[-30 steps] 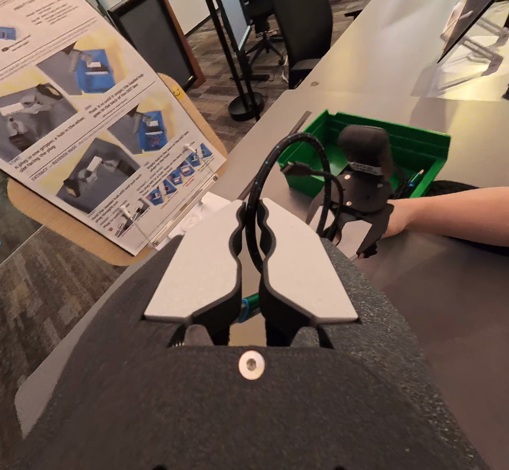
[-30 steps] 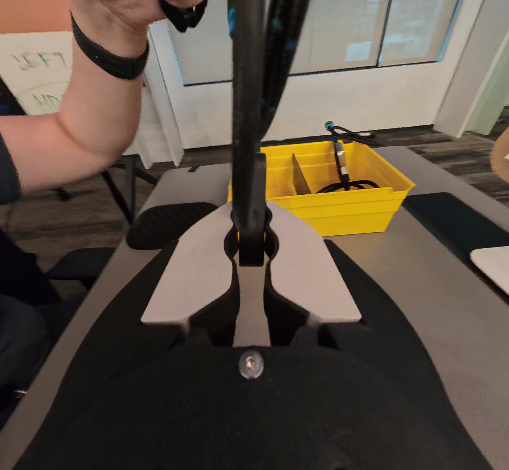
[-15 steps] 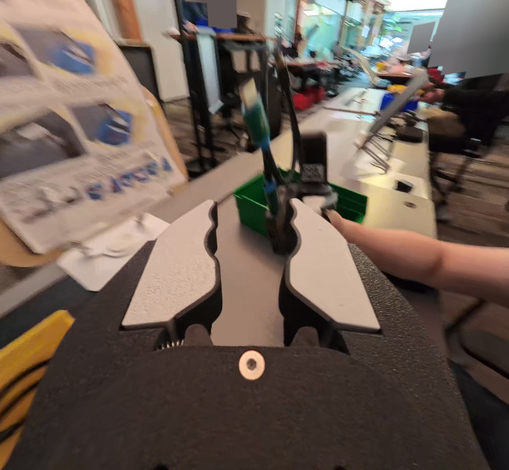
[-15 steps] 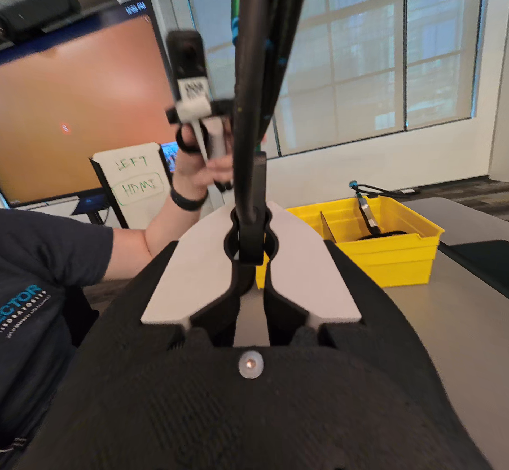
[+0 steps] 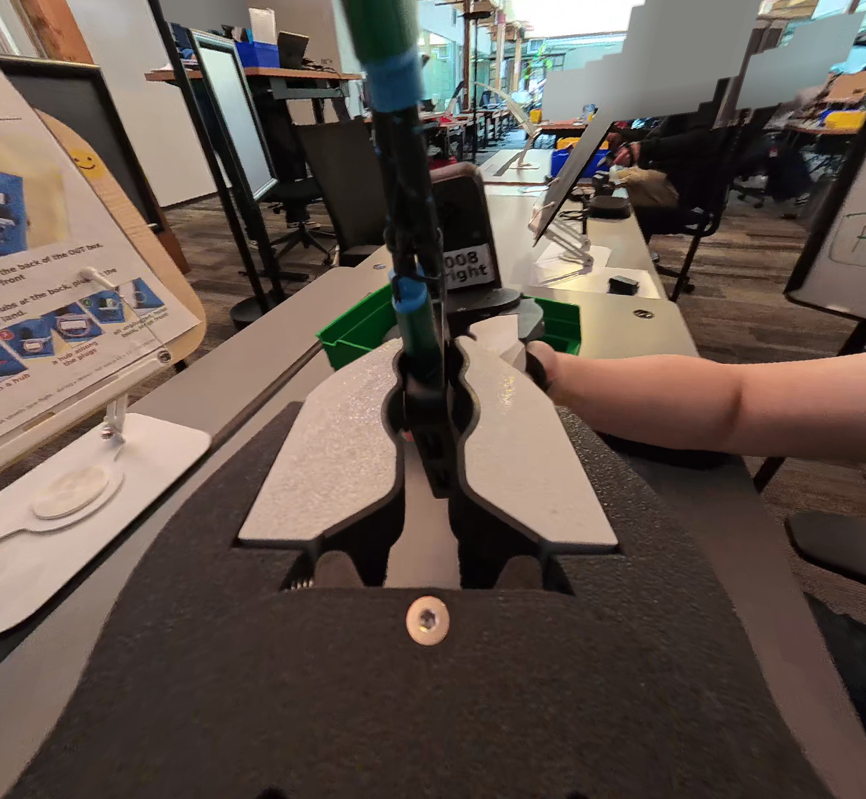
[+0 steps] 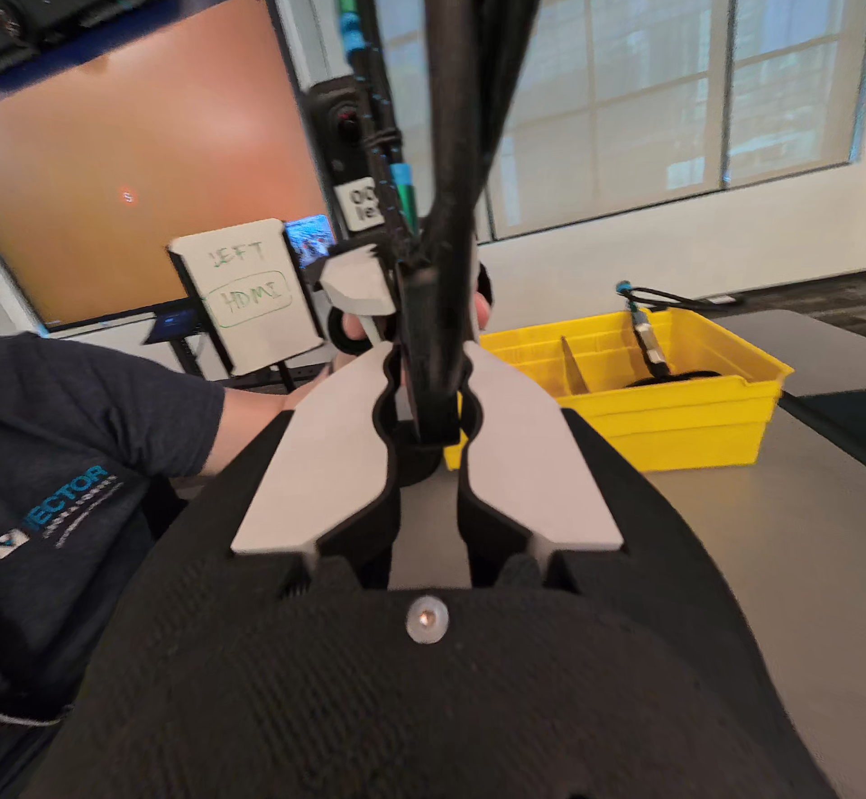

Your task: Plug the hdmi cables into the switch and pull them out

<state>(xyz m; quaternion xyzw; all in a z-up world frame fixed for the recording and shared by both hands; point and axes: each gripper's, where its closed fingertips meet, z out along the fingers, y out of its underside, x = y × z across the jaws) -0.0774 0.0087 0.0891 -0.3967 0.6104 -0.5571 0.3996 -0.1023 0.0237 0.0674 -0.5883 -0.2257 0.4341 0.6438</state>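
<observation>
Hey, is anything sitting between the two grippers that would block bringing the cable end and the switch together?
Nothing visible does. The left gripper and right gripper face each other closely, both shut on the same black cable-and-switch bundle. Exactly where plug meets port is hidden.

Left tool clamped on black plug, green-sleeved cable upward, green bin beyond.

Each camera sits just behind its own gripper's fingers, looking forward and level along them over the grey table — the two face each other at close range. The left wrist view looks past the green bin down a long office; the right wrist view looks toward the windows and the yellow bin. Both share the black cable bundle held between them — and each sees the opposite gripper just beyond it.
</observation>
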